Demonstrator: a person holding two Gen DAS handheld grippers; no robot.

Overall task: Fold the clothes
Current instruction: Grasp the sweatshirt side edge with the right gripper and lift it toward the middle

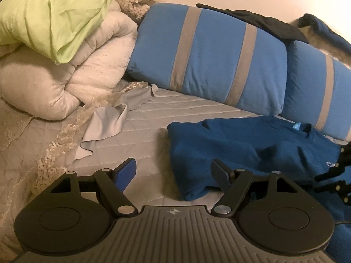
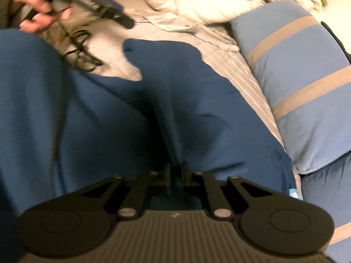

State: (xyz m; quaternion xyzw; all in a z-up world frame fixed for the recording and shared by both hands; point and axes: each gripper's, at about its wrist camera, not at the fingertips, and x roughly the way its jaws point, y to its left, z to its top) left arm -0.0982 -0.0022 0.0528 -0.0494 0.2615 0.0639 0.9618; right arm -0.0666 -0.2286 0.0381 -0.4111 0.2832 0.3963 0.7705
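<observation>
Left claw hangs released over the bed; right claw is clenched on a fold of the blue shirt

left gripper: we see black linkage arms, silver rivets, blue pads, ribbed grey base with crosshair mark.
right gripper: we see matching black arms, grey ribbed base.
</observation>
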